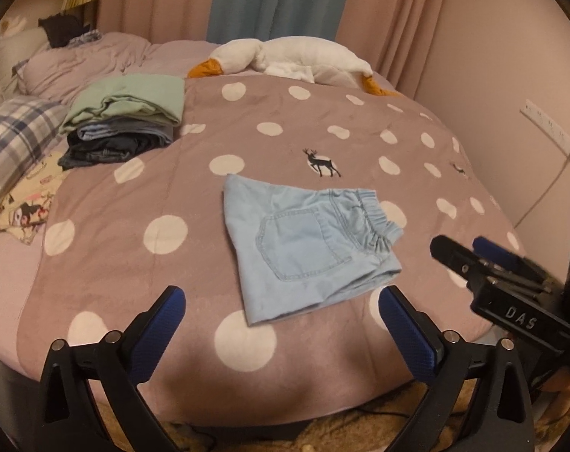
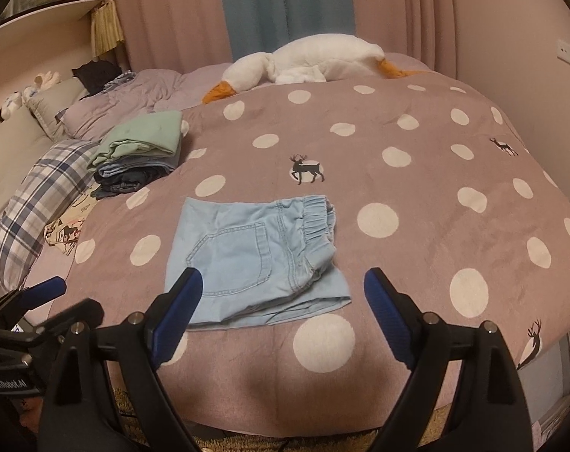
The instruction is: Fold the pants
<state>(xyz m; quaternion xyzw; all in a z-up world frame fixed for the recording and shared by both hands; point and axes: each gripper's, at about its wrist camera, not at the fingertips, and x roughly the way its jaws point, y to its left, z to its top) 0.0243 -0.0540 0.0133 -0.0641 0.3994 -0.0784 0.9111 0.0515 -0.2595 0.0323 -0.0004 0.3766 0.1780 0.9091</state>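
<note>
A bed [image 1: 108, 263] under a dotted blanket carries the folded pants [image 1: 304, 248], lying flat near its front edge. Both hand-held grippers, left [image 1: 281, 301] and right [image 2: 283, 286], hang released above the pants, jaws spread wide, holding nothing.

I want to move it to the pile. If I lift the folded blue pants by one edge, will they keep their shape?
Probably not. The blue pants are thin soft cloth with loose layers at the near edge, so they would likely droop and unfold. They look light, and should slide easily on the blanket.
</note>
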